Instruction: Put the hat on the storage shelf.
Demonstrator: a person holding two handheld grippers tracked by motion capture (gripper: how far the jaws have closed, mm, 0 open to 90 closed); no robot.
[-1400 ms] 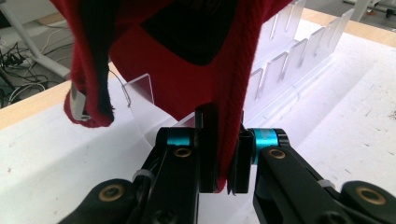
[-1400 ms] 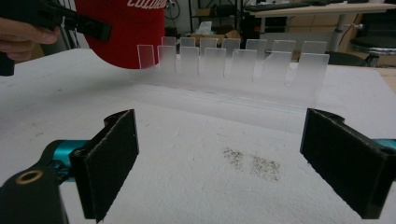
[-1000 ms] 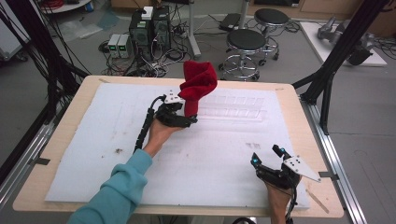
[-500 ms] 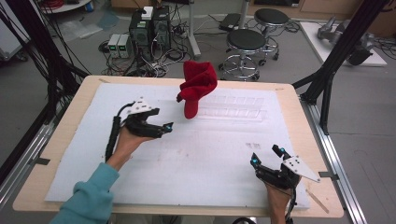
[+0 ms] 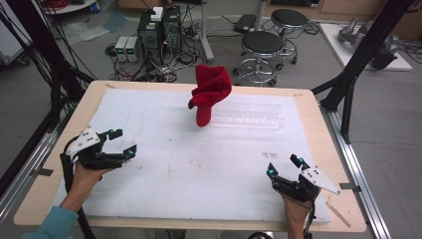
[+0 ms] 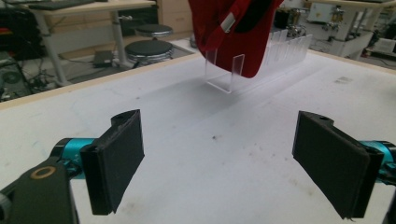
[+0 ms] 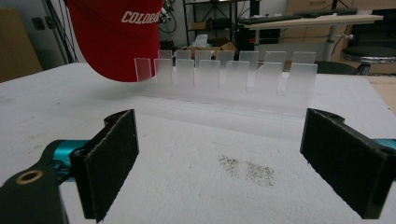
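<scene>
Red cap: a red fabric baseball cap with white lettering on its front sits propped upright on the left end of a clear plastic slotted rack, toward the far middle of the tabletop. In the left gripper view the cap hangs over the rack's nearest clear tabs. In the right gripper view the cap covers the rack's left end.

Rack: a long, low, see-through stand with a row of upright tabs, running across the tabletop; the tabs to the right of the cap are bare.

Tabletop: a wooden board covered by a white foam sheet, with a few dark specks.

Left gripper: the black left gripper with teal tips is held low over the near left of the white sheet, well apart from the cap. Its jaws stand wide apart with nothing between them; it points across toward the cap.

Right gripper: the black right gripper rests over the near right of the sheet, well apart from the rack. Its jaws are also spread wide and hold nothing.

Person: a hand in a teal sleeve holds the left gripper.

Beyond the tabletop: round black stools and computer boxes with tangled cables on a grey floor.
</scene>
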